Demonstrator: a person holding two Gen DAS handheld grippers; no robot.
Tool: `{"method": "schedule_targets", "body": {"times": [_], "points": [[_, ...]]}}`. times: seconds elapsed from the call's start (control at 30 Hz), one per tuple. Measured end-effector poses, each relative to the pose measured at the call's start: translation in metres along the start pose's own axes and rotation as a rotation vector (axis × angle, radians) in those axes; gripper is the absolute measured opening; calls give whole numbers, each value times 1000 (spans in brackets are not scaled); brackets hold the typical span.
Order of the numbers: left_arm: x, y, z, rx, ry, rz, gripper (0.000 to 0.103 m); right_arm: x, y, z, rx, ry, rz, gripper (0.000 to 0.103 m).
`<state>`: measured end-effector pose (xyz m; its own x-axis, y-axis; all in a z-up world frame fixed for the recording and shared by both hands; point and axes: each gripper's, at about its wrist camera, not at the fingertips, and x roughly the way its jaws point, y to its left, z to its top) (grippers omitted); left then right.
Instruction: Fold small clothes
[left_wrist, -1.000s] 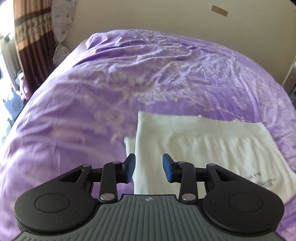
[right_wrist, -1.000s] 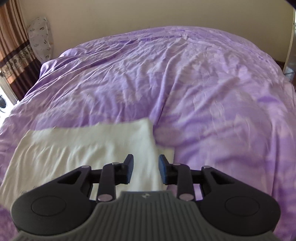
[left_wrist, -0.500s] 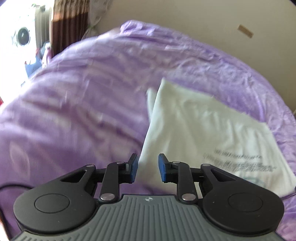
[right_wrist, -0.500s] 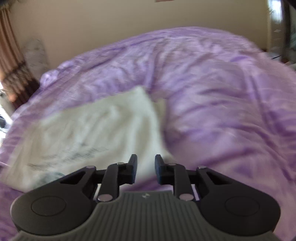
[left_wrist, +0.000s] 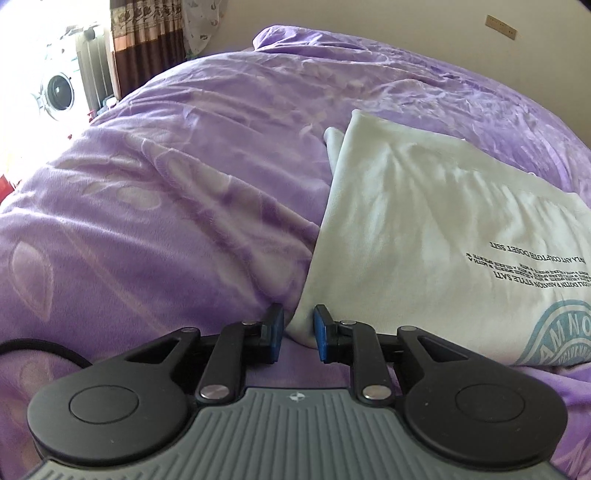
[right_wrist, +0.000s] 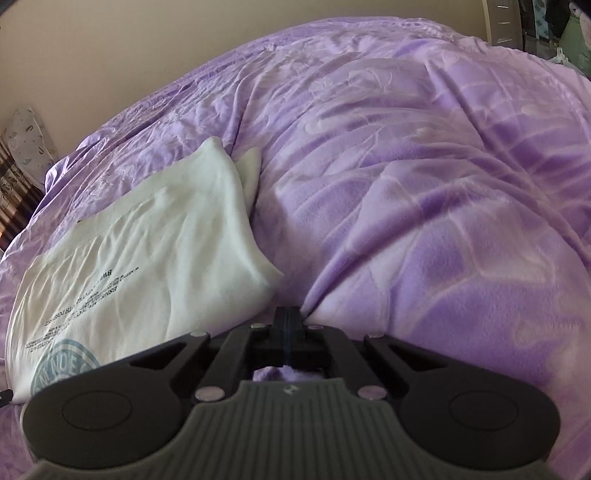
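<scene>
A folded white shirt (left_wrist: 436, 236) lay on the purple blanket (left_wrist: 166, 206) of the bed.
The left gripper (left_wrist: 298, 330) stood released, its blue pads straddling the shirt's near corner. The right gripper (right_wrist: 289, 325) was clenched, apparently on a blanket fold, just right of the shirt's edge. Only the left view showed curtains (left_wrist: 147, 40); no containers appeared in either view.

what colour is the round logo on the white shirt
Teal, a pale blue-green, on the round logo of the white shirt; clearest in the left wrist view.
</scene>
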<state>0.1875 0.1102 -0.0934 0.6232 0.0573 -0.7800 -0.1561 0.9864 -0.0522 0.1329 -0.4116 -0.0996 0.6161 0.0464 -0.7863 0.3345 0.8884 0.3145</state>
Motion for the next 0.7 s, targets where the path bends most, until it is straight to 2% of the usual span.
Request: {"method": "schedule_targets", "body": {"times": [0.13, 0.23, 0.3, 0.37, 0.43, 0.53, 0.7], "points": [[-21, -1, 5, -24, -55, -16, 26, -7, -6, 1, 40, -39, 41, 0], [-40, -11, 13, 20, -101, -2, 28, -17, -15, 1, 136, -60, 115, 2], [-46, -19, 22, 55, -106, -11, 29, -23, -20, 4, 194, -68, 163, 19], [-50, -28, 33, 76, -112, -42, 29, -28, -17, 13, 222, -56, 212, 42], [-50, -34, 44, 71, -105, -96, 32, -33, -8, 24, 192, -51, 219, 51], [-38, -44, 60, 44, -53, -156, 34, -28, 12, 43, 69, -19, 213, 54], [-10, -74, 77, 122, -43, -165, 35, 11, 15, 82, 11, 69, 232, 56]]}}
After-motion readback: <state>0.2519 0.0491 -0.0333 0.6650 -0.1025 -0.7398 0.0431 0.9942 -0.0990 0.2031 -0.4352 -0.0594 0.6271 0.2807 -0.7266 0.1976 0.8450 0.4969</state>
